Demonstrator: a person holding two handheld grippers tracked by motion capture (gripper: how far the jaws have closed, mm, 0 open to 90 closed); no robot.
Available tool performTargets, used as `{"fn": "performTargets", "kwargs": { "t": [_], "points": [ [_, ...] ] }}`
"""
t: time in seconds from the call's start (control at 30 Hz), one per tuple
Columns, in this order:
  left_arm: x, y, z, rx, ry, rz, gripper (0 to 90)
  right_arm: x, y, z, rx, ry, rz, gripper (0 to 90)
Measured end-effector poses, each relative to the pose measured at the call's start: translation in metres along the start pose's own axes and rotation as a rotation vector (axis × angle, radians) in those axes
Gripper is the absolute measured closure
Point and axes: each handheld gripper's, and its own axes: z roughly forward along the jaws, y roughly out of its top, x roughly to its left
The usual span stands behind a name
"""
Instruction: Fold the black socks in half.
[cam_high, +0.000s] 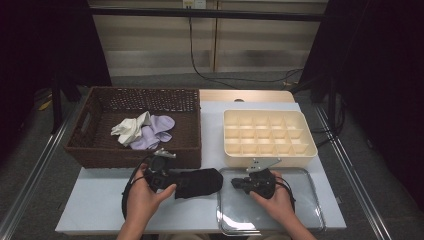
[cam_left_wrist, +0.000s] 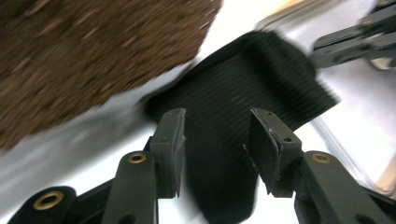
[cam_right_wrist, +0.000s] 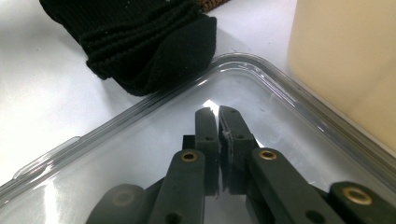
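Note:
A folded black sock (cam_high: 201, 182) lies on the white table, its right end touching the rim of a clear plastic tray (cam_high: 300, 210). My left gripper (cam_high: 176, 186) is at the sock's left end. In the left gripper view it (cam_left_wrist: 215, 140) stands open, with the ribbed sock (cam_left_wrist: 243, 88) lying under and between the two jaws. My right gripper (cam_high: 235, 183) hovers over the tray's left part, pointing at the sock. In the right gripper view it (cam_right_wrist: 218, 113) is shut with nothing in it, just short of the sock (cam_right_wrist: 140, 42) past the tray's rim (cam_right_wrist: 154, 105).
A brown wicker basket (cam_high: 90, 150) at the back left holds a white cloth (cam_high: 131, 128) and a lilac one (cam_high: 157, 131). A cream divided organiser (cam_high: 310, 150) with several cells stands at the back right, close behind the tray. The table's front edge is near my hands.

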Motion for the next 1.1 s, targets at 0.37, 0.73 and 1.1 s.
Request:
{"fn": "performTargets", "kwargs": {
  "t": [0.37,0.73,1.1],
  "points": [
    [0.014,-0.014,0.016,0.026,0.007,-0.050,58.1,0.000,0.000,0.000,-0.001,0.000,-0.004,86.4],
    [0.011,-0.021,0.019,-0.010,-0.040,-0.094,81.7,0.000,0.000,0.000,0.000,0.000,0.005,86.3],
    [0.011,-0.016,0.014,0.003,-0.069,-0.111,86.0,0.001,0.003,0.003,0.004,0.008,-0.005,86.7]
  ]
}}
